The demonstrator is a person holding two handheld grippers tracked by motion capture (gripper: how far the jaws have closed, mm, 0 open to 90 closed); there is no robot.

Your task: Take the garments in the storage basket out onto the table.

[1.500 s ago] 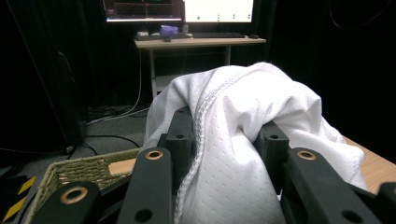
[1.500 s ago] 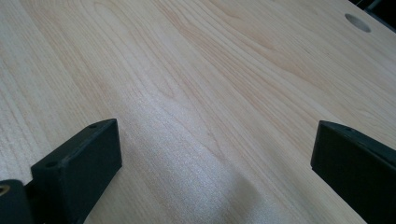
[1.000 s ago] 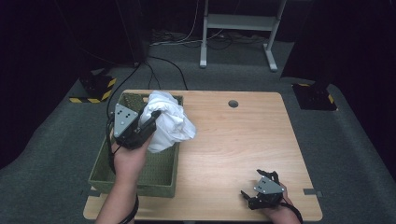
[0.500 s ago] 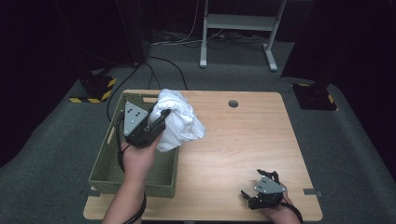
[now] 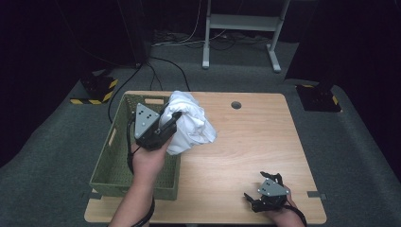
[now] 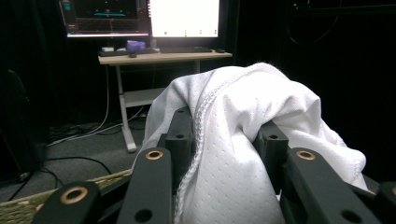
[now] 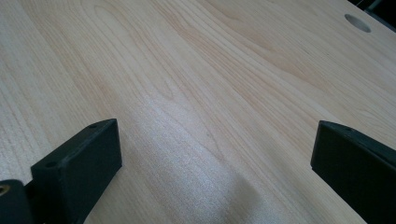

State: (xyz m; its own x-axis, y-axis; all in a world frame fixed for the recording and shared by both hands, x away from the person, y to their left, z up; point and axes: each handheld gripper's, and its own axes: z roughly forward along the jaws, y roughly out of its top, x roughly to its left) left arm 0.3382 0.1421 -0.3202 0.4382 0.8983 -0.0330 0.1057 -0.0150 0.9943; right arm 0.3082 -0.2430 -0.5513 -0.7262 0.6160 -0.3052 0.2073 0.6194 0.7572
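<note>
the left tool (image 5: 171, 124) grips a white cloth (image 5: 191, 124), lifted beside the green basket (image 5: 109, 152). the right tool (image 5: 265, 189) rests open on the bare surface (image 5: 246, 142), well apart.

**Bright worktop, black surroundings**

In the high view, overhead light falls on the pale wooden worktop (image 5: 246, 142), while the room beyond sinks to near black from nine through twelve to three o'clock. The crumpled white mesh-knit cloth (image 5: 189, 124) is the brightest patch, close to blown out, with soft grey folds. This view is slightly soft and grainy.

In the left gripper view, a glaring white monitor screen (image 6: 184, 17) at twelve o'clock is overexposed; the cloth (image 6: 233, 140) is sharp, its weave legible, and the background is dim.

In the right gripper view, a broad sheen of glare crosses the wood (image 7: 196, 116) towards six o'clock, and the near black jaws look blurred.
</note>
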